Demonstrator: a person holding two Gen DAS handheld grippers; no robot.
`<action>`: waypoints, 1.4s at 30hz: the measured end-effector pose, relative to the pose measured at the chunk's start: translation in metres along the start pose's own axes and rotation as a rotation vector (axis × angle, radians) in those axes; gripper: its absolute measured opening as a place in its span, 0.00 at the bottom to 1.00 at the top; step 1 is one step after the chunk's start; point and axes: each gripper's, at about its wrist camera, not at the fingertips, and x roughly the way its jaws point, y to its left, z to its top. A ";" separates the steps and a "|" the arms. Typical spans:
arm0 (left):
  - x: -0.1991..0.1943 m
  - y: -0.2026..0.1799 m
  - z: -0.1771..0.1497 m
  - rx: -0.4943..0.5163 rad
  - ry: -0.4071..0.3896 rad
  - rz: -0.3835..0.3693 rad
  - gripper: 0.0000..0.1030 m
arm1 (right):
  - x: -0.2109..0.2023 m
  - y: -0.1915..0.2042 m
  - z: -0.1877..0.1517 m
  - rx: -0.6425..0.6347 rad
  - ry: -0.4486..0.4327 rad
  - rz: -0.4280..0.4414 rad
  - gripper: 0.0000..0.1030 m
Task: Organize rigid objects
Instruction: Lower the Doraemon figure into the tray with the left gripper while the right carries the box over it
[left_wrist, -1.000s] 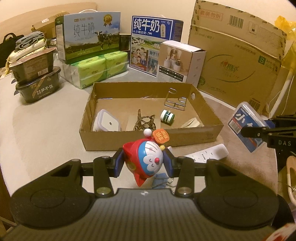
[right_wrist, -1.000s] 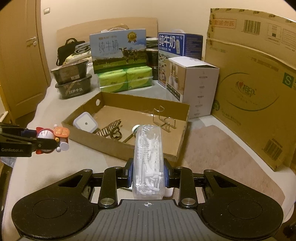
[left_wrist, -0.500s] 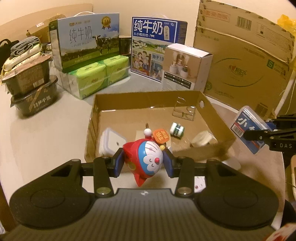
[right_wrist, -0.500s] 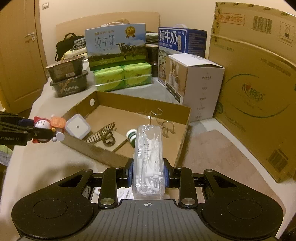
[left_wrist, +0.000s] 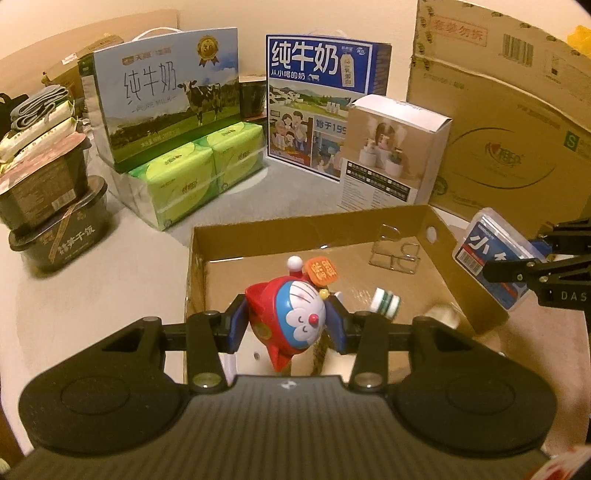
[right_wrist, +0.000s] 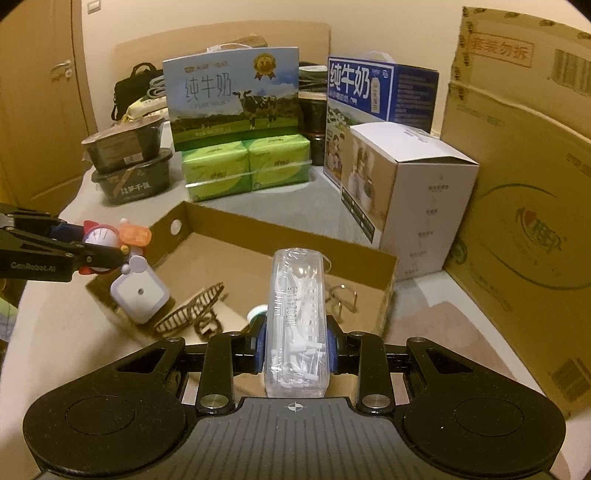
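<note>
Inside the shallow brown cardboard tray (right_wrist: 388, 266) are seen a white square case (right_wrist: 142, 295), a dark wire basket (right_wrist: 195, 314), a bent wire stand (left_wrist: 397, 254) and a green-banded roll (left_wrist: 386, 302). Above the tray, a red-and-blue cartoon toy (left_wrist: 291, 317) is clamped by the left gripper (left_wrist: 286, 325), and a clear plastic box of white picks (right_wrist: 297, 325) is clamped by the right gripper (right_wrist: 295, 349).

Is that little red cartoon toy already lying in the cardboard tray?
Not yet. The toy is clamped in the left gripper, held above the tray.

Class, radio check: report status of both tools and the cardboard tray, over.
Left tool shut on cat toy. Right tool shut on clear floss-pick box. Both above cardboard tray. Nothing blocking, over.
</note>
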 end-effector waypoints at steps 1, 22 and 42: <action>0.004 0.001 0.002 -0.001 0.003 0.000 0.39 | 0.004 -0.001 0.003 -0.002 0.002 0.001 0.30; 0.079 0.017 0.022 0.009 0.060 0.029 0.39 | 0.080 -0.015 0.025 -0.034 0.084 0.001 0.30; 0.103 0.018 0.023 0.003 0.043 0.064 0.40 | 0.101 -0.021 0.018 -0.018 0.112 -0.005 0.30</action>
